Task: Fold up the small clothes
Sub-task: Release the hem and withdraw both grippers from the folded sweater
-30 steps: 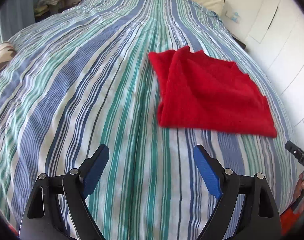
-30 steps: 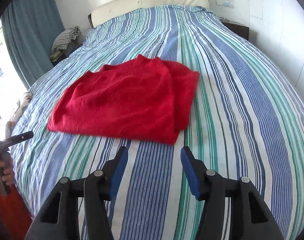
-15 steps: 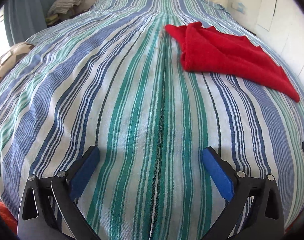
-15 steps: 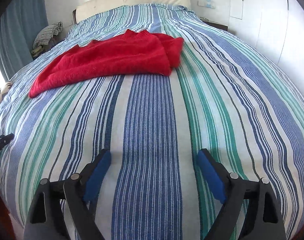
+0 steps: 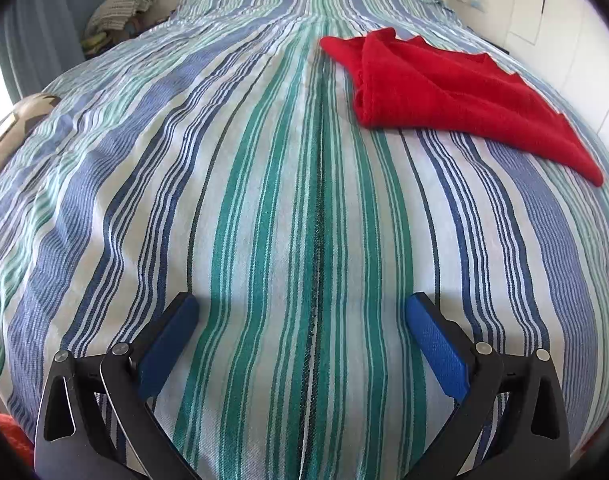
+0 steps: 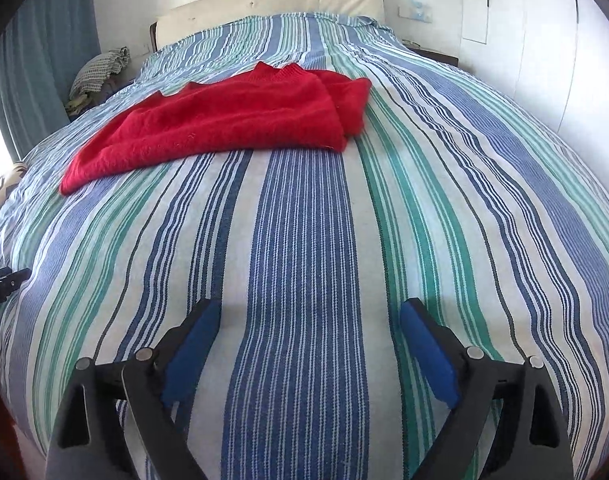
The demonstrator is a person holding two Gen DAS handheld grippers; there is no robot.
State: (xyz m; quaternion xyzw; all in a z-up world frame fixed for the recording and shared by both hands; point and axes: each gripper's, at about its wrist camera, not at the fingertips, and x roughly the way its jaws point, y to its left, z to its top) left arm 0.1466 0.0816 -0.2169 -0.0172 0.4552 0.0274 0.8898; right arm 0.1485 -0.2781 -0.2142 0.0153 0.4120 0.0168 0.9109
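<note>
A red knit garment (image 5: 444, 92) lies folded flat on the striped bed, to the upper right in the left wrist view and upper left in the right wrist view (image 6: 232, 124). My left gripper (image 5: 302, 312) is open and empty, low over the bedspread, well short of the garment. My right gripper (image 6: 310, 316) is open and empty too, low over the bedspread near the foot of the bed, apart from the garment.
The blue, green and white striped bedspread (image 5: 264, 200) covers the whole bed. A cream headboard (image 6: 272, 4) stands at the far end. A pile of cloth (image 6: 100, 72) sits beside a blue curtain (image 6: 40, 64). White wardrobe doors (image 6: 552, 60) line the right.
Both grippers have pulled back from the red garment and dropped low over the bedspread. Their jaws have opened wider. The garment stays folded where it lay.
</note>
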